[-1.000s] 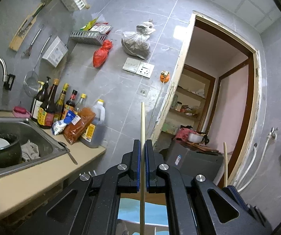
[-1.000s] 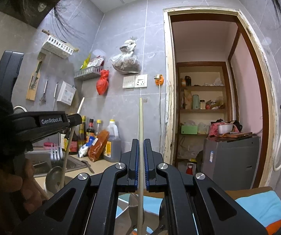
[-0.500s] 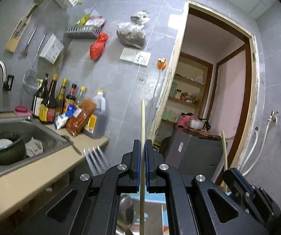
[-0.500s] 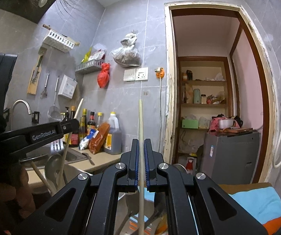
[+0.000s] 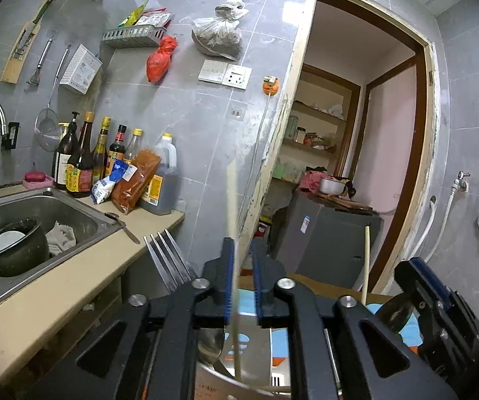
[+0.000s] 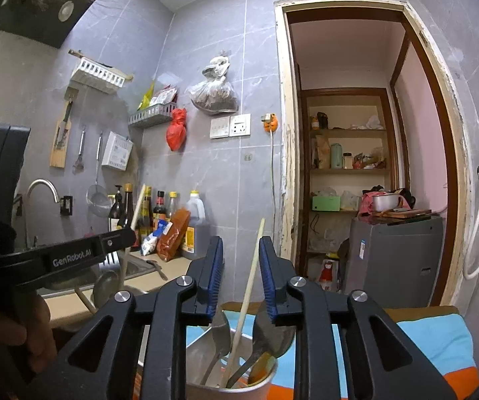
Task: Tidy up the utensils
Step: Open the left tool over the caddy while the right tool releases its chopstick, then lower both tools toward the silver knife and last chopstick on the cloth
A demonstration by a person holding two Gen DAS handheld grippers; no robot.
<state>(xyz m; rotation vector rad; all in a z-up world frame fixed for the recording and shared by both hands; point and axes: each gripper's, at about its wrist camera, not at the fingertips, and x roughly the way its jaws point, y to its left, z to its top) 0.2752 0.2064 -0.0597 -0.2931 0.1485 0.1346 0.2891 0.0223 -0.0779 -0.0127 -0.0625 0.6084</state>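
Note:
My left gripper (image 5: pixel 241 273) is open, with a pale wooden chopstick (image 5: pixel 232 220) standing loose between its blue pads, its lower end in a metal utensil cup (image 5: pixel 239 381). A fork (image 5: pixel 169 260) stands in the cup to the left. My right gripper (image 6: pixel 241 275) is open too; a second chopstick (image 6: pixel 249 286) leans free between its jaws in the same cup (image 6: pixel 232 390), beside spoons (image 6: pixel 219 333). The left gripper also shows in the right wrist view (image 6: pixel 72 256), and the right gripper at the right of the left wrist view (image 5: pixel 436 313).
A steel sink (image 5: pixel 72 210) with a dark pot (image 5: pixel 12 250) is set in the beige counter (image 5: pixel 82 276) at left. Sauce bottles (image 5: pixel 82 163) line the tiled wall. A blue and orange cloth (image 6: pixel 439 340) lies under the cup. A doorway (image 6: pixel 366 166) opens to the right.
Both grippers have opened and let go of their chopsticks, which now stand in the cup. Both grippers have come lower over the cup; the right one's chopstick has tipped to lean.

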